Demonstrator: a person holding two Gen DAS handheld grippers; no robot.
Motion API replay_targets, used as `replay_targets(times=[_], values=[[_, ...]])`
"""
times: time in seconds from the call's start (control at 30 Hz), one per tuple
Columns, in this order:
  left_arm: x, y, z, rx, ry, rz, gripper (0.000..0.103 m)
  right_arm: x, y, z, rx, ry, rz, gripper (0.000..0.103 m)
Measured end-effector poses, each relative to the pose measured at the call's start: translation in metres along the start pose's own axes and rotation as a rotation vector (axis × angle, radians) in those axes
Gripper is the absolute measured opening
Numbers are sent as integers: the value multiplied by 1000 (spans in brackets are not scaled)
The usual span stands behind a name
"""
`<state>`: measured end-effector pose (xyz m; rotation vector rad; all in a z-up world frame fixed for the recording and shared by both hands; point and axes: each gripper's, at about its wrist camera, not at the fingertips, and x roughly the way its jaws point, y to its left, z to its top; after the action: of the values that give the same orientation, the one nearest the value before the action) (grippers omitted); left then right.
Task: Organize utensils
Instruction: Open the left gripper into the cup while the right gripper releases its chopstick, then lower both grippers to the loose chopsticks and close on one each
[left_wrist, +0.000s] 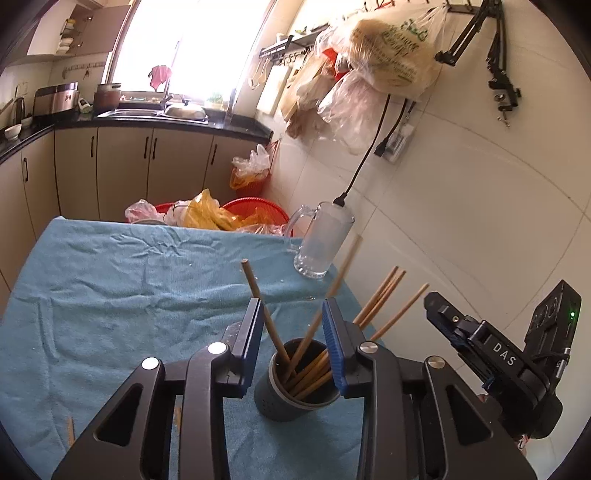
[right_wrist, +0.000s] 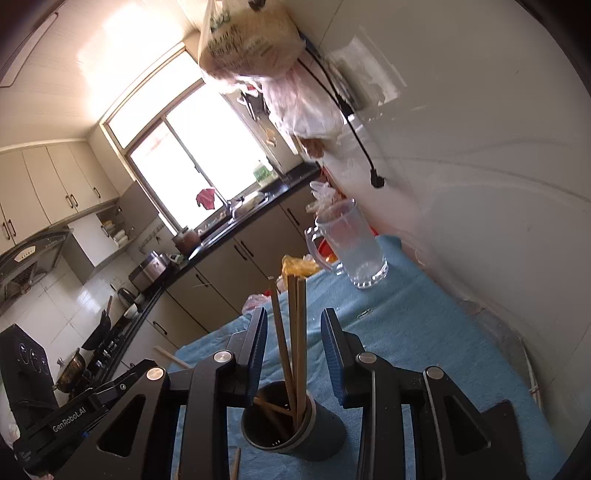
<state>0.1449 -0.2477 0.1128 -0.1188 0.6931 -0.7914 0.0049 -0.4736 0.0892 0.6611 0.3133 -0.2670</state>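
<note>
A dark grey utensil cup (left_wrist: 284, 402) stands on the blue cloth and holds several wooden chopsticks (left_wrist: 312, 325) that lean outward. My left gripper (left_wrist: 293, 314) is open and empty, its jaws on either side above the cup. In the right wrist view the same cup (right_wrist: 295, 428) holds upright chopsticks (right_wrist: 295, 332). My right gripper (right_wrist: 293, 325) is open with the chopsticks standing in the gap, not touched. The right gripper also shows in the left wrist view (left_wrist: 480, 339), at the right of the cup. A loose chopstick (right_wrist: 235, 463) lies on the cloth by the cup.
A clear glass mug (left_wrist: 323, 238) stands at the far right corner of the cloth-covered table (left_wrist: 110, 280), by the tiled wall. A black plug (left_wrist: 340, 201) dangles over it. Red baskets with plastic bags (left_wrist: 207, 214) sit behind the table. Another loose chopstick (left_wrist: 70, 430) lies at left.
</note>
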Motion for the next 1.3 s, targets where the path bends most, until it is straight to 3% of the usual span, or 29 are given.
replay_targets(times=[0.3,0.6,0.73,0.97,1.3], values=[[-55,1,-9,-3,-49,1,40,-46,3,-13,9,-12,34,35],[-100,32,-48,-23,-34,47,41,-36,31,-83,-76,171,82,35],[-109,61,-72,-52,6,95,41,-19,45,-121,-107,288,103,35],[-119,122,-119,-151,97,163,41,1,65,-167,-171,414,116,35],[-115,176,-176,-209,268,221,41,19,81,-201,-221,511,114,35]])
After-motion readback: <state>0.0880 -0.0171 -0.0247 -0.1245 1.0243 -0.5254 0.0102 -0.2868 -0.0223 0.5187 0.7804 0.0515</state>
